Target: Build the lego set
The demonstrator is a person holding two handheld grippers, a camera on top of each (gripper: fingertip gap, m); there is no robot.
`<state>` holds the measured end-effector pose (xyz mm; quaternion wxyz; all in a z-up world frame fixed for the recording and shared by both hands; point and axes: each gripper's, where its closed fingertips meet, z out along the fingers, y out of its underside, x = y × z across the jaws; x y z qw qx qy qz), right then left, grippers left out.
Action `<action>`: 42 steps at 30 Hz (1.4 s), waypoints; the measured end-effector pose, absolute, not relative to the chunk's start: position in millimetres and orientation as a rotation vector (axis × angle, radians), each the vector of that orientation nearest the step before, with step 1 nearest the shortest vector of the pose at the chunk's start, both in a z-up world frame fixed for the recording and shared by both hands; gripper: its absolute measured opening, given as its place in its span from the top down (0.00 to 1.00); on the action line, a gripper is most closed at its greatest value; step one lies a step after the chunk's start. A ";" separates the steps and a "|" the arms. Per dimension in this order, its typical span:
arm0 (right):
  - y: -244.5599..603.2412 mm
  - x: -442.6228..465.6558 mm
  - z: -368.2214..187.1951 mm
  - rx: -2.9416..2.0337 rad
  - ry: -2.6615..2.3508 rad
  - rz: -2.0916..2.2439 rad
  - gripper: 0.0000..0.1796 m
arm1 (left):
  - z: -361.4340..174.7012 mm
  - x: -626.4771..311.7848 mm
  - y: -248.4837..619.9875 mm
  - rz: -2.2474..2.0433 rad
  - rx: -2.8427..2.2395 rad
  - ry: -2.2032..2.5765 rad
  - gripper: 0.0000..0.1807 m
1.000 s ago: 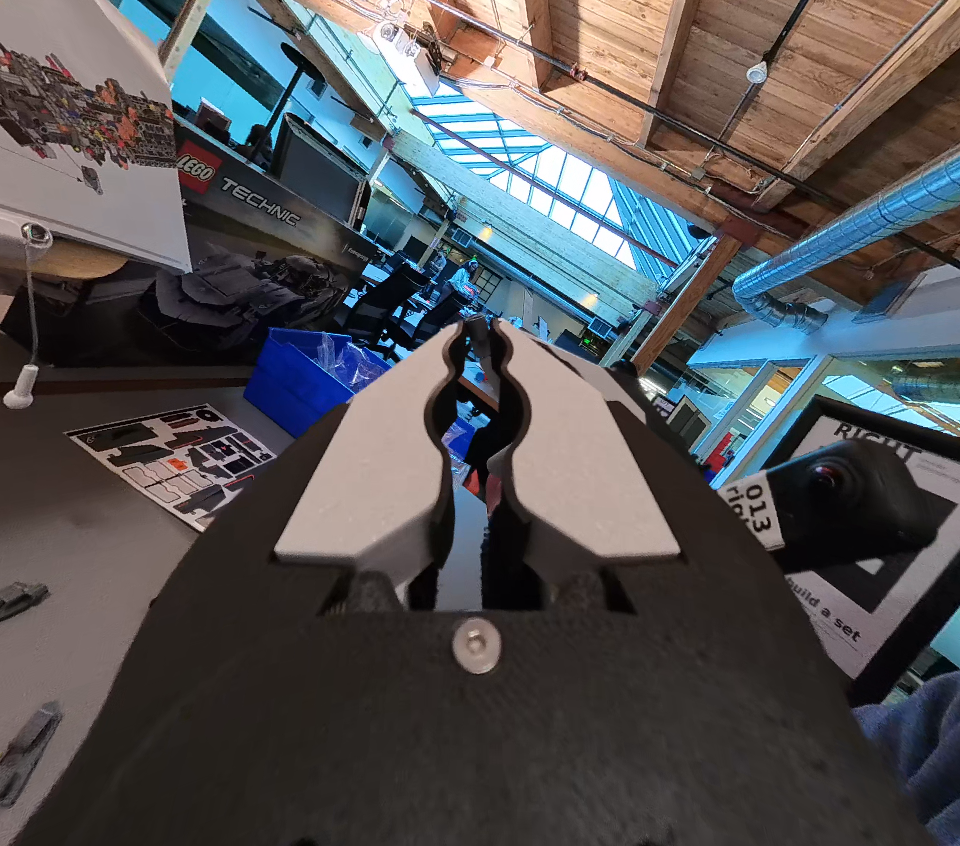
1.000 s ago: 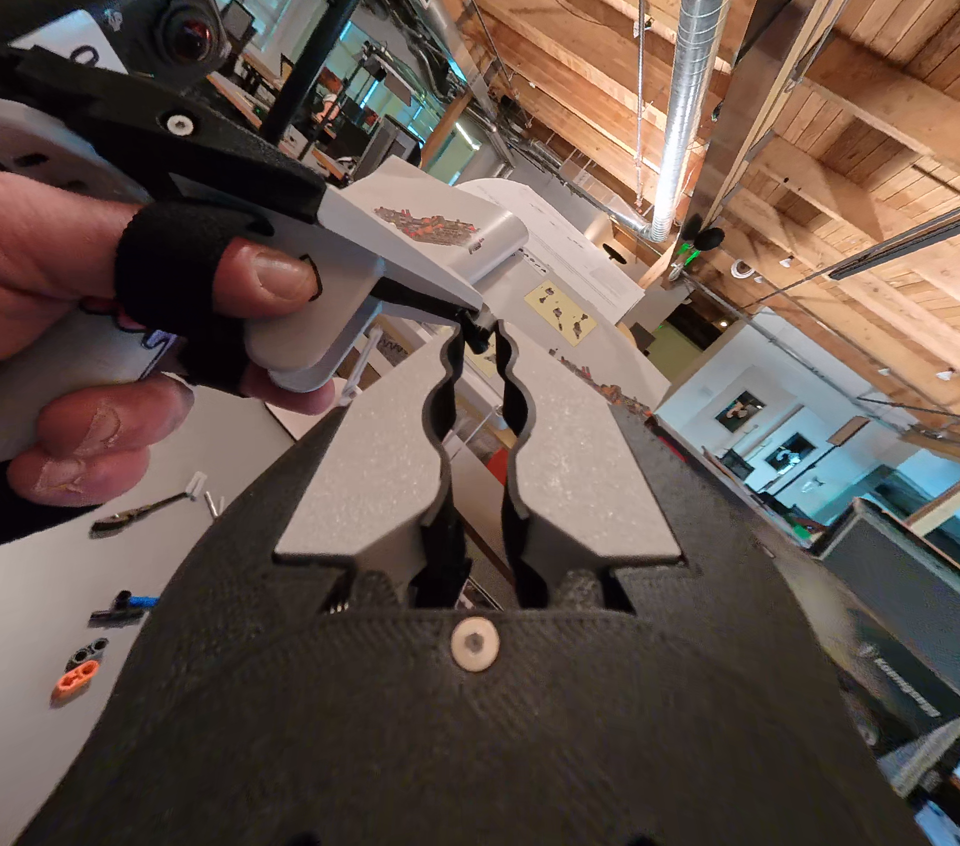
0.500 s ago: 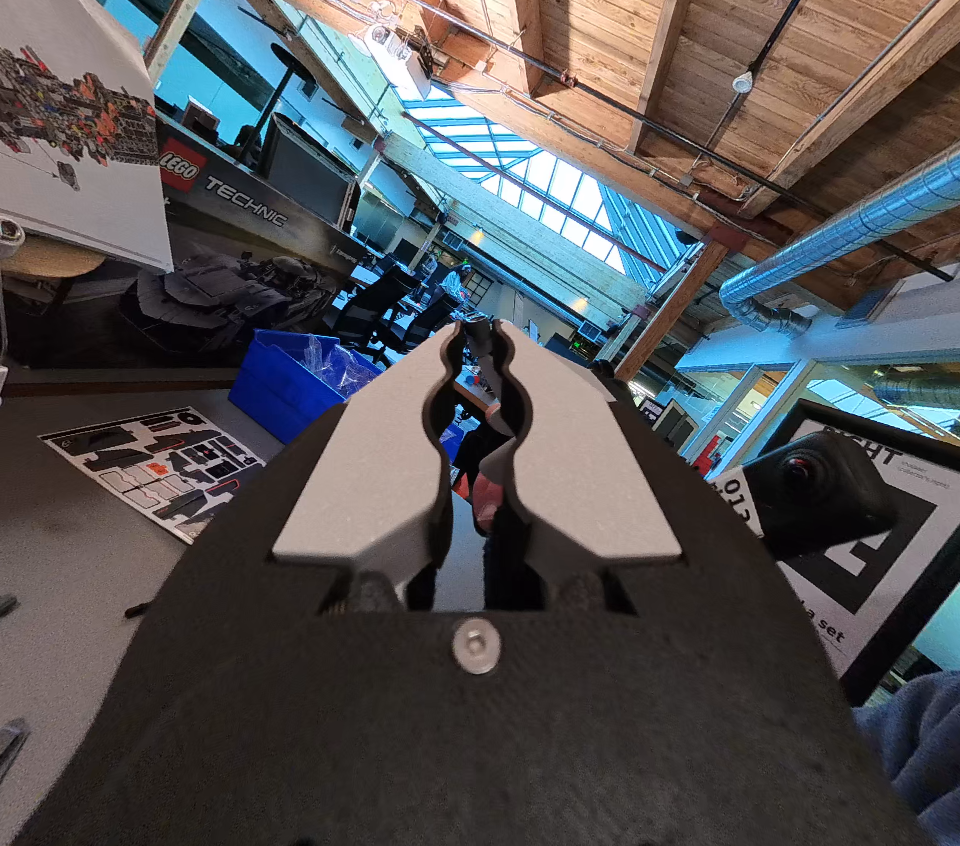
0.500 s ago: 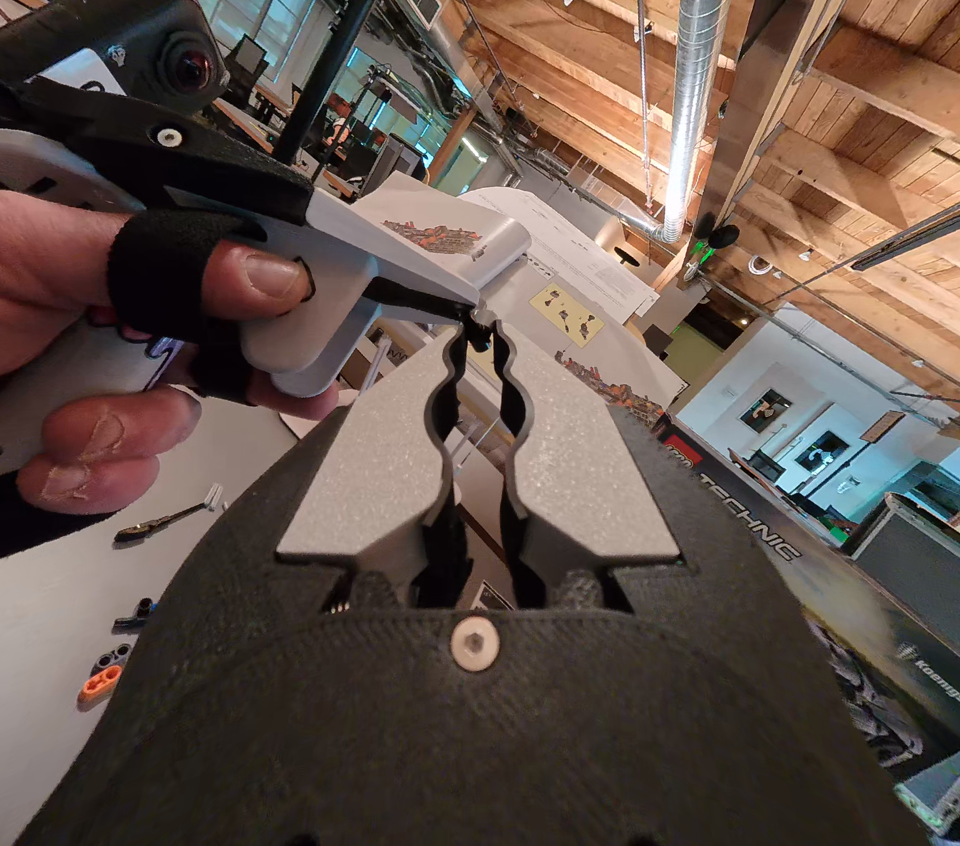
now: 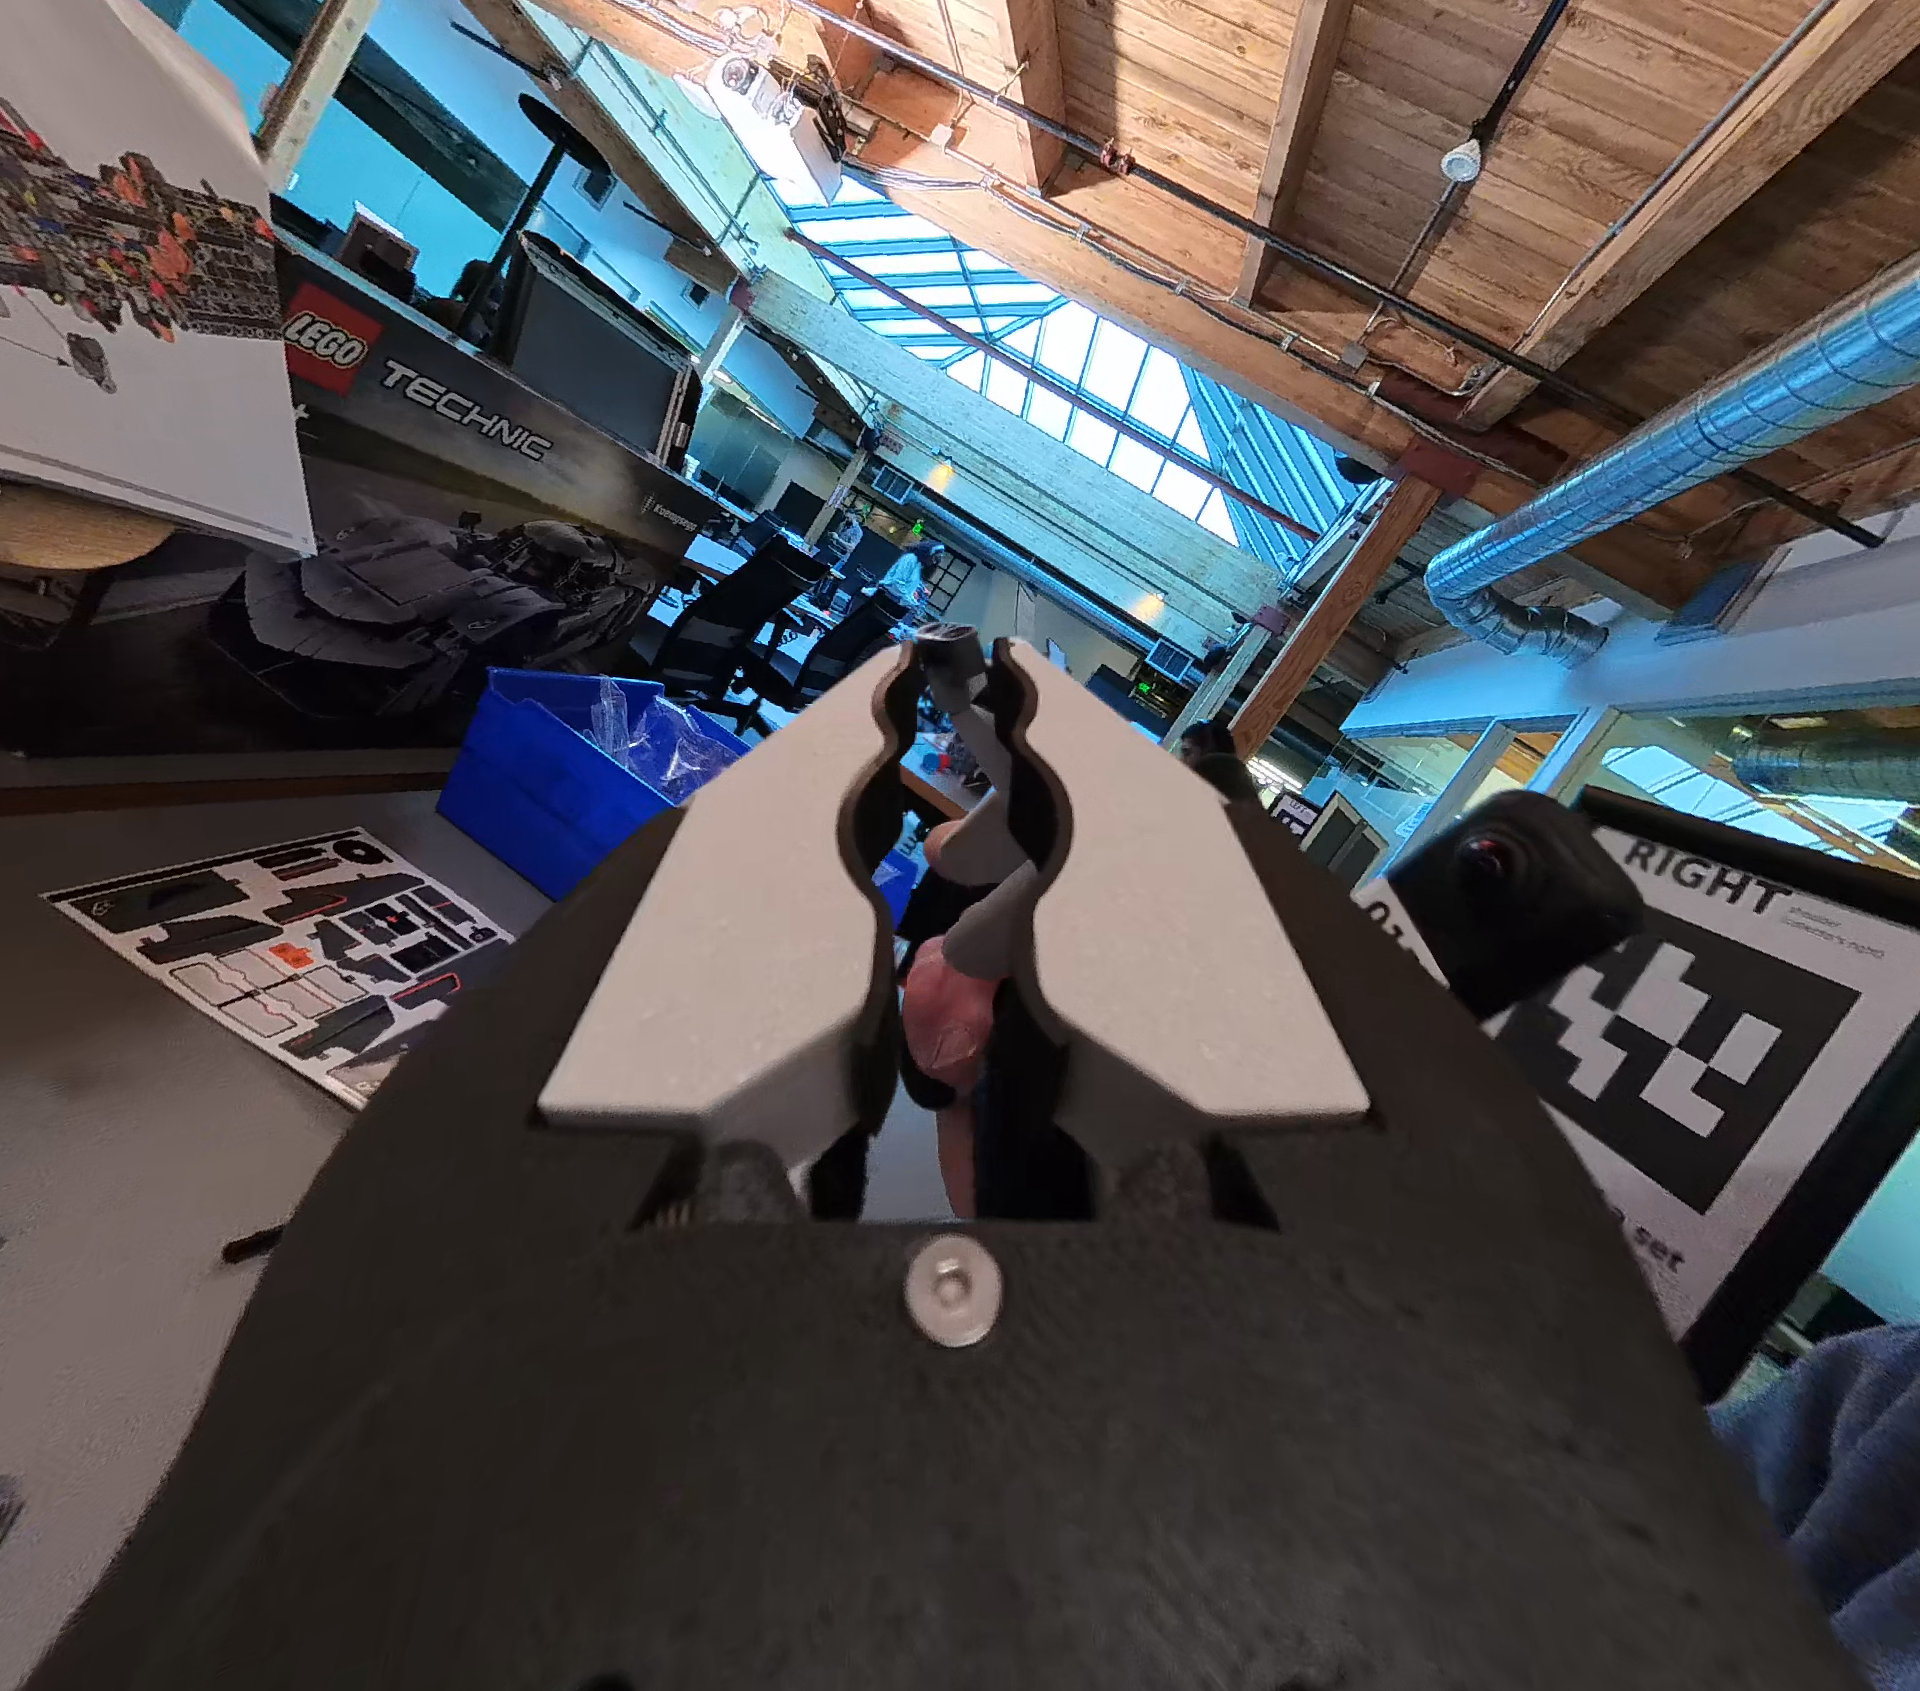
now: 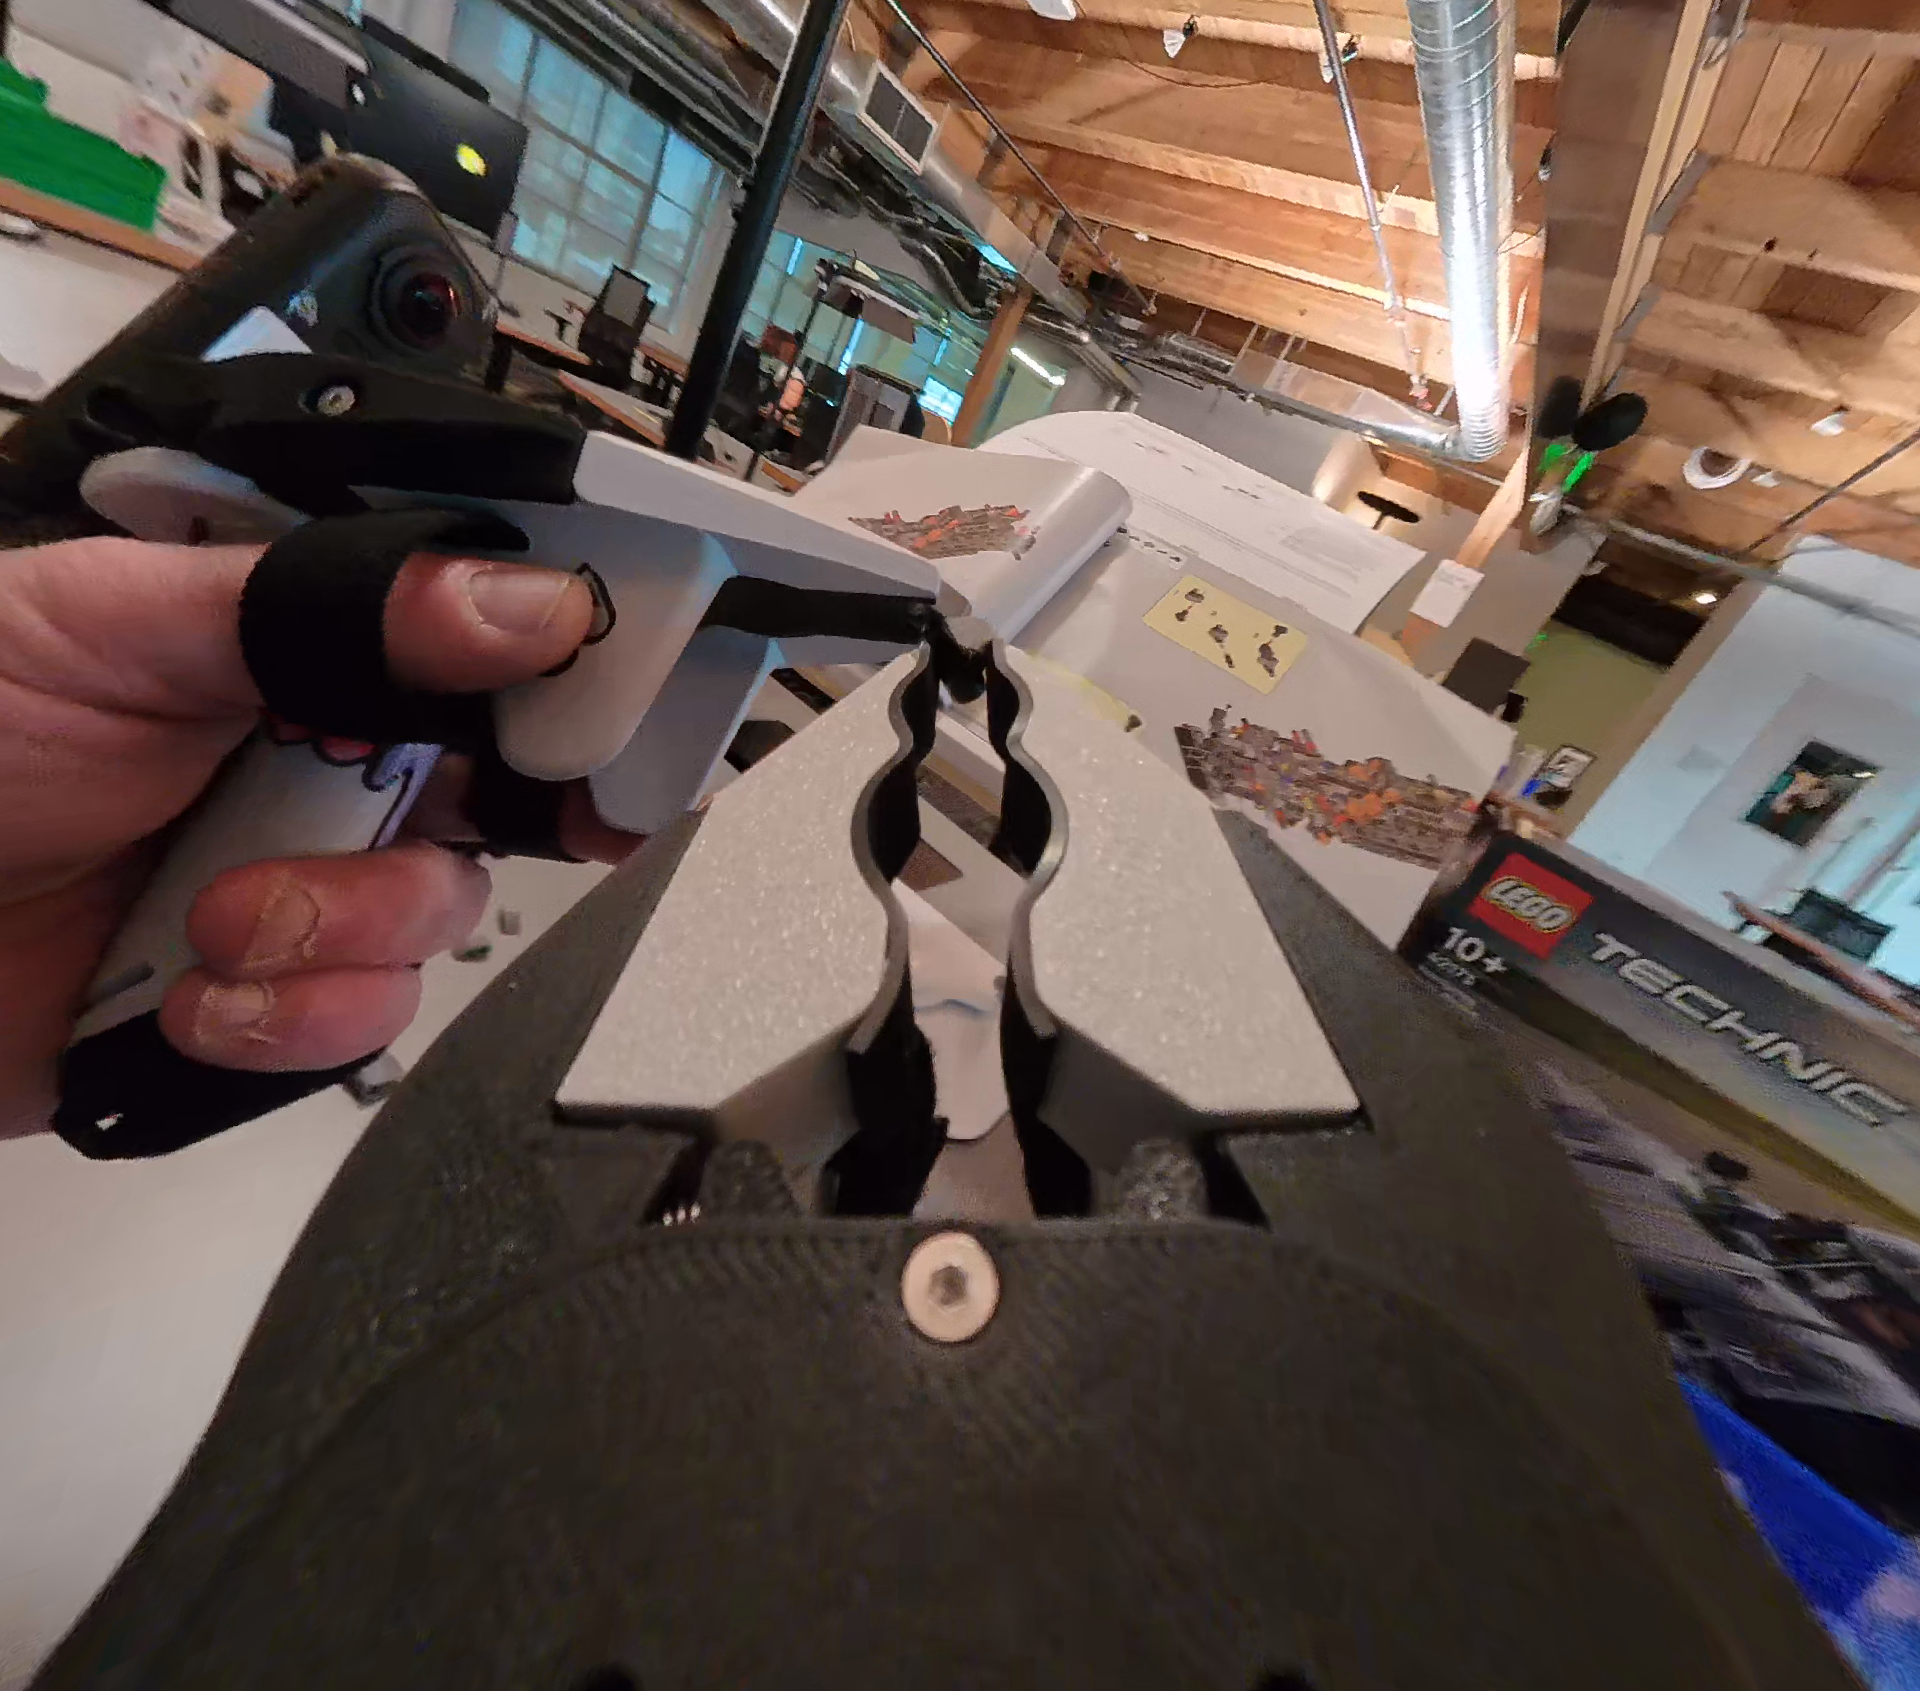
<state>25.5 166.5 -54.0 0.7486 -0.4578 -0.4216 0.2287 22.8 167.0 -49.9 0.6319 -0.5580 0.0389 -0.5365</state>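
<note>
Both grippers are raised off the table and meet tip to tip, tilted up toward the ceiling. My left gripper (image 5: pixel 951 654) is shut on a small dark grey lego piece (image 5: pixel 948 652) at its fingertips. The right gripper's grey fingers (image 5: pixel 982 820) show through the gap behind it. In the right wrist view my right gripper (image 6: pixel 958 667) is shut on a small black lego piece (image 6: pixel 958 671). The left gripper (image 6: pixel 935 602), held by a hand (image 6: pixel 156 706), touches that piece from the left. I cannot tell whether both hold one piece or two joined ones.
A sticker sheet (image 5: pixel 281 945) lies on the grey table (image 5: pixel 125 1174), with a small dark part (image 5: pixel 249 1241) nearer. A blue bin (image 5: pixel 561 758) of bags stands behind. The lego box (image 6: pixel 1662 966) and white instruction sheets (image 6: pixel 1247 654) stand at the back. A marker board (image 5: pixel 1714 1018) is at the right. Both grippers' tips are close together, under 4 cm apart.
Both views have swung while the grippers stay tip to tip. The right view has turned right, bringing the lego box in and losing the loose parts on the table. The dark piece shows more clearly.
</note>
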 end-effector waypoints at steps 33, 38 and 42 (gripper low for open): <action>154.0 43.4 -33.1 -0.763 -0.510 2.065 0.96 | -29.9 26.3 151.3 -1.068 -1.180 0.321 0.91; 151.7 45.1 -30.6 -0.684 -0.471 2.145 0.97 | -21.9 31.7 148.2 -1.074 -1.158 0.376 0.90; 149.8 46.9 -28.9 -0.648 -0.462 2.172 0.97 | -21.1 40.5 146.7 -1.092 -1.168 0.428 0.91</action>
